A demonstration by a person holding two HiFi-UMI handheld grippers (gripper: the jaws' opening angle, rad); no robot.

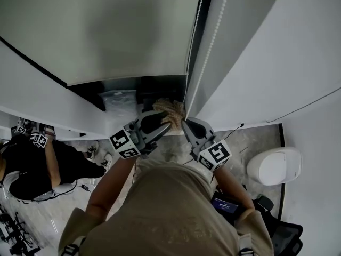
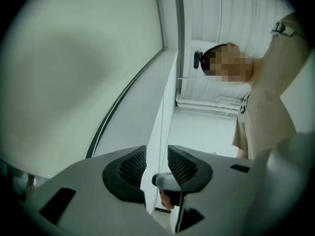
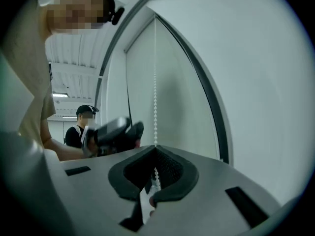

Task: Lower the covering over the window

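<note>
Right gripper (image 3: 155, 151): jaws pressed together at tips, pinching white plastic bead chain (image 3: 155, 107), which hangs straight down into them.

Left gripper (image 2: 157, 154): black ribbed pads (image 2: 133, 168) narrowly spread. Thin line of chain runs through gap; contact with either pad not clear.

Head view: both grippers raised side by side at window's right edge, beside chain (image 1: 211, 39).

Pale grey-green fabric roller blind (image 1: 106, 31) covers most of window. Dark uncovered strip below its bottom edge.

Left tool (image 2: 156, 156) gapes apart — right tool (image 3: 155, 154) pinched shut.
</note>
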